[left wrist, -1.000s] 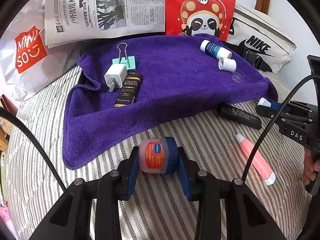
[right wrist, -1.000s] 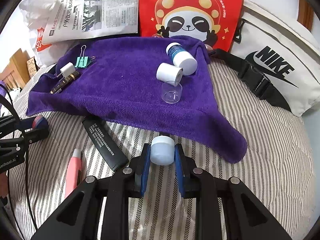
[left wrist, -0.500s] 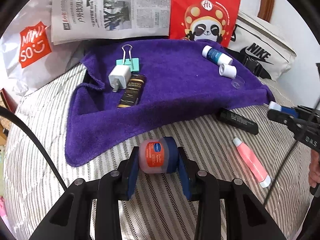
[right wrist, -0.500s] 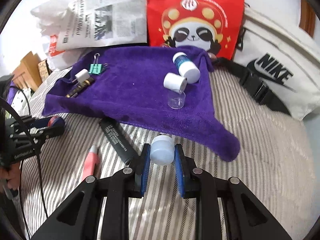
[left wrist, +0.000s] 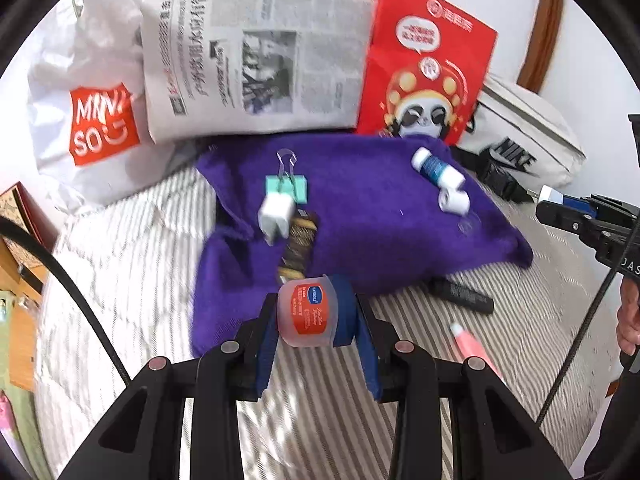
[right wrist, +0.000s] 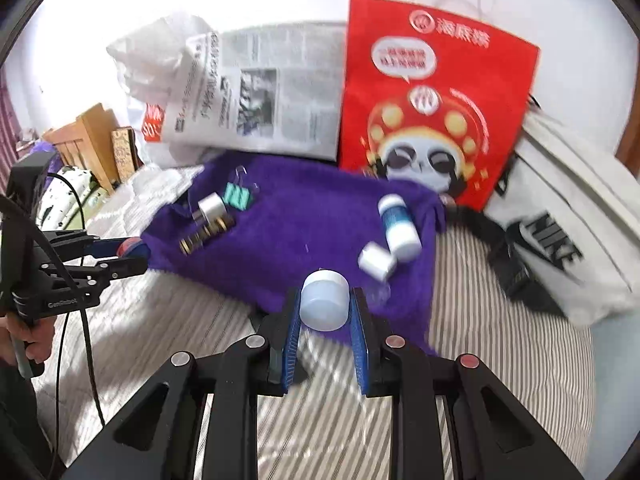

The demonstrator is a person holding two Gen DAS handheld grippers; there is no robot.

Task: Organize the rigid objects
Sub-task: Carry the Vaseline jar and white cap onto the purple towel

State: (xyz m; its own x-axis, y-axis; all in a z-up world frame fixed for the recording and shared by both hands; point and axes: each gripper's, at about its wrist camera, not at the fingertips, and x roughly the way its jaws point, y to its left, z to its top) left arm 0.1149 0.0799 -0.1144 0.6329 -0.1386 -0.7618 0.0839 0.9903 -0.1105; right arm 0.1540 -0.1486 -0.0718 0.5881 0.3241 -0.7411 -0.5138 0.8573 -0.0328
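jars are carried in both grippers. the left gripper (left wrist: 316, 320) is clamped on a small jar with a red label (left wrist: 310, 312), held by its sides between the blue pads; the right gripper (right wrist: 325, 308) is clamped on a pale blue-white jar (right wrist: 324, 300), likewise across its round wall. both are judged light, stiff and smooth-walled, so a slip under a loose squeeze seems possible. compared with a second ago, both jars are seen higher above the striped bedding (left wrist: 400, 432), and the purple towel (left wrist: 360, 216) ahead sits lower beneath the fingers, though blur hides detail.
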